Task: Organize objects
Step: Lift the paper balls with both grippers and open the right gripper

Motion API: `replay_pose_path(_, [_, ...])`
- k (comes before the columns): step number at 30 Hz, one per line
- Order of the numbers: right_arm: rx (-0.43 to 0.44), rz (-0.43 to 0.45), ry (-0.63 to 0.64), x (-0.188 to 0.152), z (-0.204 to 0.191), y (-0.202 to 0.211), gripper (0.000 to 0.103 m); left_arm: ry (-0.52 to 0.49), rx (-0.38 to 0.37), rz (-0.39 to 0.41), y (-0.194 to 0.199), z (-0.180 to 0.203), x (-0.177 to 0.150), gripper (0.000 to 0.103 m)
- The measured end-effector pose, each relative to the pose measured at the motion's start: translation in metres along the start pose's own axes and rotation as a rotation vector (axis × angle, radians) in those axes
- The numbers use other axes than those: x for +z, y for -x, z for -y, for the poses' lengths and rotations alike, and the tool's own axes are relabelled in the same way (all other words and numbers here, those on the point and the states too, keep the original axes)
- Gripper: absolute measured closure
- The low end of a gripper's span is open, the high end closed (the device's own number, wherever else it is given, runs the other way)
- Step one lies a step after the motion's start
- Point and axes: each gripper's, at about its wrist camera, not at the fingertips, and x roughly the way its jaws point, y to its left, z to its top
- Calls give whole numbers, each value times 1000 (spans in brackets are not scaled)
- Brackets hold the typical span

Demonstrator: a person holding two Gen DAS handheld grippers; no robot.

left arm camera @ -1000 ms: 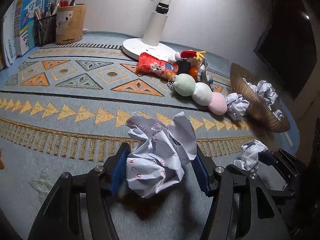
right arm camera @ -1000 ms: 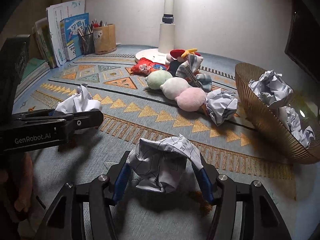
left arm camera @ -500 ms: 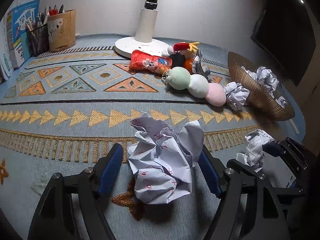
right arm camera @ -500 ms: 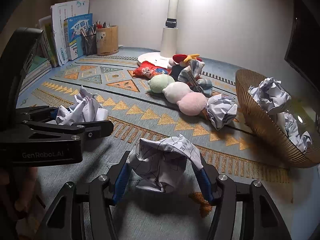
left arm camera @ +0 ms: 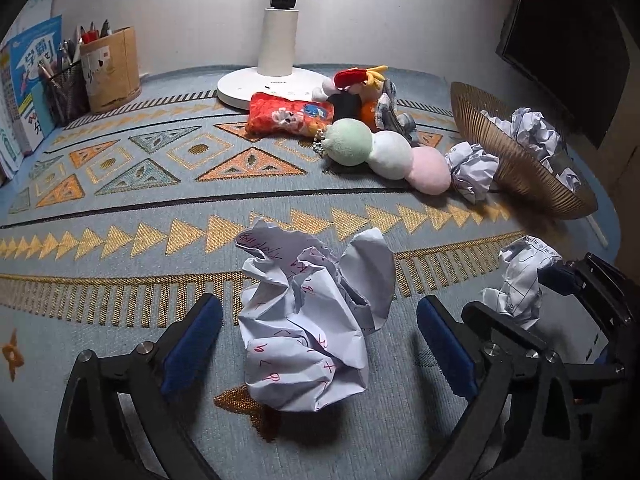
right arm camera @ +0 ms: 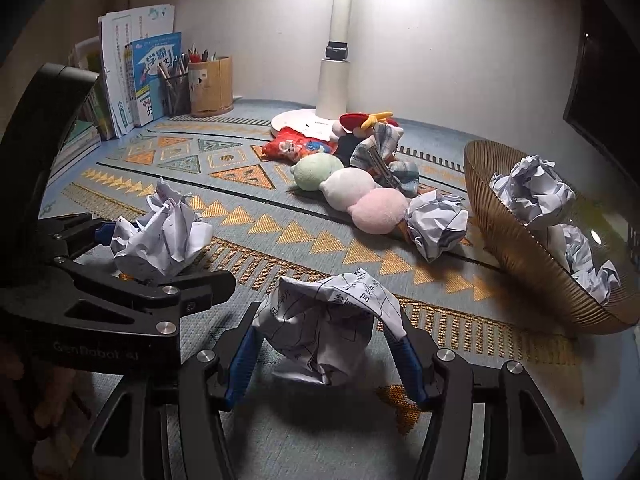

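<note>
Left gripper (left arm camera: 320,336) opening, blue pads clear on both sides of red-inked paper ball (left arm camera: 316,320); ball sits on patterned cloth (left arm camera: 120,216) between them, untouched. Right gripper (right arm camera: 326,354) clamped on black-printed paper ball (right arm camera: 328,332), pads pressed into both flanks, ball low over cloth. Grippers side by side, near front edge.

Third paper ball (right arm camera: 438,226) loose on cloth, touching pink end of plush trio (right arm camera: 352,192) (green, white, pink in a row) and just beside ribbed gold bowl (right arm camera: 516,248). Bowl tilted, at right, holding more crumpled paper (right arm camera: 532,190).

Behind plush trio: red pouch (left arm camera: 290,114), plaid cloth toy (right arm camera: 384,158), small doll with red and yellow top (left arm camera: 356,84), all bunched against white lamp base (left arm camera: 276,84). Far left corner: wooden pen cup (left arm camera: 110,70), mesh pen holder (left arm camera: 66,92), upright booklets (right arm camera: 138,76) against wall. Dark screen (left arm camera: 560,52) at far right.
</note>
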Motion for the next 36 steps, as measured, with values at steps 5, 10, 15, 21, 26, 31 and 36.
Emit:
replay_pose_path(5, [14,-11,-23,0,4,-2,44,1,-5,1,0,0,0,4])
replay_pose_path(10, [23,-15,-42,0,6,-3,44,9,-14,6,1,-1,-1,4])
replay_pose_path(15, [31,-12,-55,0,8,-2,43,13,-12,12,0,-2,0,4])
replay_pose_path(21, [47,-24,-98,0,15,-5,33,66,-15,51,7,-11,-2,6])
replay_pose_path(26, [61,-36,-131,1,21,-8,24,132,-37,98,14,-22,-1,15])
replay_pose_path(31, [63,-116,-161,5,25,-25,24,128,-76,110,16,-21,0,41])
replay_pose_path(36, [38,-55,-181,6,30,-19,70,141,-86,115,17,-23,0,41])
